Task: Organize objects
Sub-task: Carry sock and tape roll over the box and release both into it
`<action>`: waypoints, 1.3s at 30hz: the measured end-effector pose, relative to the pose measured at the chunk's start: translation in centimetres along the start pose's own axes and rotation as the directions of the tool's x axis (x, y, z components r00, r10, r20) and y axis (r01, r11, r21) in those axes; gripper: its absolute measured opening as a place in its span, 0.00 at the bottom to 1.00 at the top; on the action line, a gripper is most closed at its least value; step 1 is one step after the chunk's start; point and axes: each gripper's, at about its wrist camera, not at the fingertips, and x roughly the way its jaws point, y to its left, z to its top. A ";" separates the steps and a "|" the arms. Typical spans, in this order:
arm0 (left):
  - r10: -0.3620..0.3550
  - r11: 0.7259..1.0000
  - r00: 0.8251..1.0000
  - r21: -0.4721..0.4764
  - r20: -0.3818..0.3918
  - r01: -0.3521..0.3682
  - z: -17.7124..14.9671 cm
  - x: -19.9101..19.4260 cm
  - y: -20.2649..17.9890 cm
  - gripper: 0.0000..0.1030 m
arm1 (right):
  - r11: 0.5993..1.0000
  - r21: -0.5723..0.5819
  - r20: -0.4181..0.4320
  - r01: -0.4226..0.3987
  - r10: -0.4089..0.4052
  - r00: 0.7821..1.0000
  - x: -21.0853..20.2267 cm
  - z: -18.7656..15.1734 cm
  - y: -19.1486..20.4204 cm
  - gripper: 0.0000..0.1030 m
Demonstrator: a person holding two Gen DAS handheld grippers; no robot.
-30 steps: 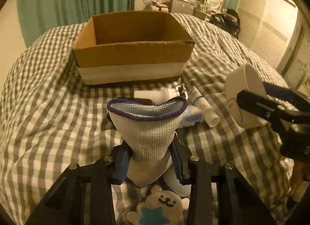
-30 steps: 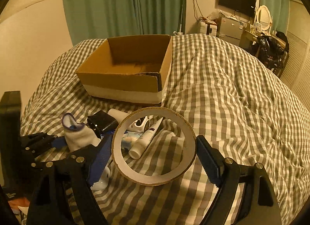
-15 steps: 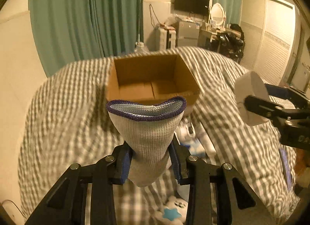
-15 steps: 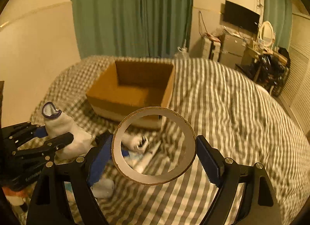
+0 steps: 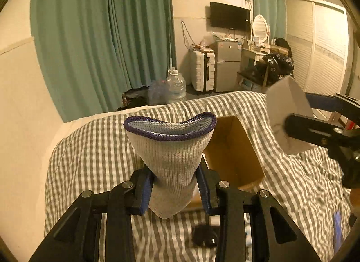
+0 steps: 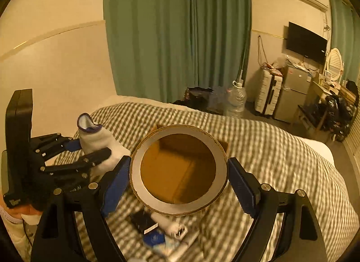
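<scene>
While the left gripper (image 5: 175,185) is tilted downward above the grey-and-white checked bed (image 5: 90,149), its jaws are clamped on a grey knitted sock with a purple rim (image 5: 173,149), which stands with its opening up. Beside it, the right gripper (image 6: 180,185) also points down at a slant, and its jaws press both sides of a wide white tape roll (image 6: 180,169). Seen through this ring is the brown cardboard box (image 6: 177,167) on the bed.

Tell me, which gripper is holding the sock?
The left gripper squeezes the grey sock; the right gripper holds a tape roll instead.
</scene>
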 end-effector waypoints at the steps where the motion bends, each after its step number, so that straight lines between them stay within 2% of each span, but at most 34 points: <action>1: 0.003 1.000 1.000 0.003 -0.003 -0.003 0.7 0.9 0.2 0.35 | 1.000 -0.004 -0.001 0.000 0.000 1.000 1.2 0.9 -0.1 0.82; 5: -0.002 1.000 1.000 0.010 -0.010 0.002 2.3 4.6 0.7 0.35 | 0.999 0.033 -0.009 -0.017 0.018 1.000 5.7 3.4 -0.7 0.82; 10: -0.042 0.999 0.998 -0.014 -0.047 0.041 2.5 9.7 1.2 0.35 | 0.995 0.093 -0.042 -0.030 0.034 0.999 11.6 4.4 -1.5 0.82; 19: -0.090 0.996 0.990 -0.017 -0.108 0.089 1.4 16.4 0.9 0.35 | 0.989 0.144 -0.153 -0.025 0.047 0.987 20.4 0.9 -3.6 0.82; 24: -0.104 0.995 0.987 -0.005 -0.126 0.104 0.2 17.9 0.2 0.35 | 0.991 0.131 -0.180 -0.019 0.042 0.983 22.3 -0.7 -4.1 0.82; 27: -0.134 0.991 0.982 0.009 -0.131 0.137 -0.1 18.6 -0.3 0.36 | 0.992 0.123 -0.181 -0.017 0.040 0.983 22.8 -1.2 -4.6 0.82; 28: -0.139 0.990 0.982 0.014 -0.129 0.141 -0.3 18.4 -0.6 0.37 | 0.992 0.127 -0.182 -0.023 0.046 0.982 22.8 -1.3 -4.6 0.82; 30: -0.141 0.989 0.983 0.026 -0.120 0.145 -0.4 18.0 -1.0 0.46 | 0.989 0.141 -0.168 -0.031 0.055 0.984 22.3 -1.3 -4.7 0.83; 31: -0.139 0.989 0.983 0.032 -0.117 0.143 -0.4 17.6 -1.1 0.50 | 0.986 0.161 -0.153 -0.043 0.068 0.986 21.9 -1.3 -4.9 0.87; 32: -0.137 0.989 0.983 0.037 -0.120 0.142 -0.4 17.2 -1.3 0.60 | 0.983 0.175 -0.148 -0.056 0.083 0.985 21.6 -1.3 -5.1 0.94; 33: -0.134 0.989 0.983 0.039 -0.124 0.140 -0.6 16.7 -1.3 0.70 | 0.979 0.193 -0.145 -0.068 0.097 0.985 21.2 -1.1 -5.3 0.95; 35: -0.113 0.992 0.988 0.043 -0.108 0.118 -0.4 15.6 -1.5 0.79 | 0.971 0.229 -0.143 -0.072 0.107 0.984 20.0 -0.7 -5.8 0.95; 39: -0.093 0.995 0.992 0.033 -0.087 0.096 -0.1 12.9 -0.9 0.84 | 0.975 0.222 -0.122 -0.027 0.056 0.991 16.4 0.0 -6.3 0.95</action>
